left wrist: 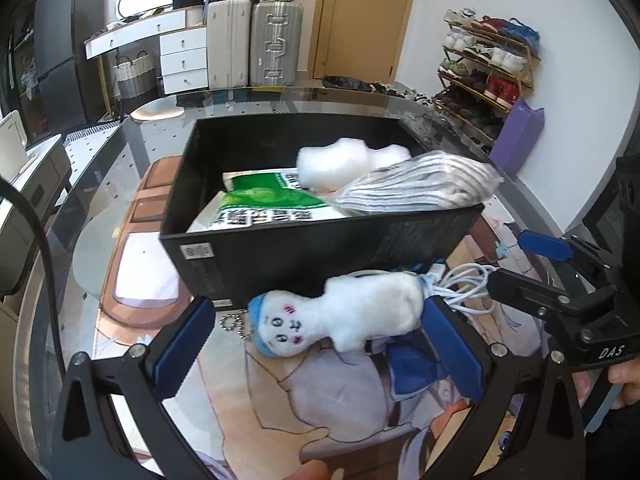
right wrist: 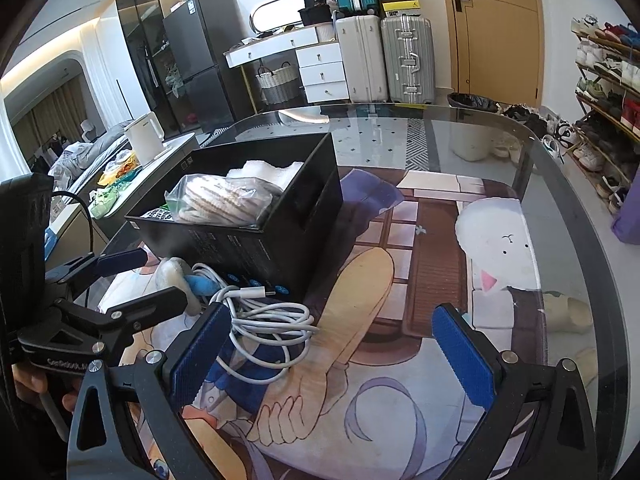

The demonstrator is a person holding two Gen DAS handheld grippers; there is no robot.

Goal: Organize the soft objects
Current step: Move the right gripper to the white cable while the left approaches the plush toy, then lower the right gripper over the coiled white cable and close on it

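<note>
A white plush keychain toy (left wrist: 344, 320) with a blue cap and a drawn face lies on the printed mat in front of the black box (left wrist: 304, 252). My left gripper (left wrist: 320, 356) is open, its blue pads either side of the toy. The box holds a green-and-white packet (left wrist: 264, 204), white fluff (left wrist: 340, 162) and a bagged striped cloth (left wrist: 420, 188). My right gripper (right wrist: 336, 356) is open and empty over the mat, right of a coiled white cable (right wrist: 268, 320). The right wrist view also shows the box (right wrist: 256, 240) and part of the toy (right wrist: 176, 276).
The coiled white cable (left wrist: 460, 284) lies right of the toy against the box. The glass table (right wrist: 560, 184) carries the printed mat (right wrist: 440, 280). Suitcases (left wrist: 276, 44), a white drawer desk and a shoe rack (left wrist: 488, 72) stand beyond the table.
</note>
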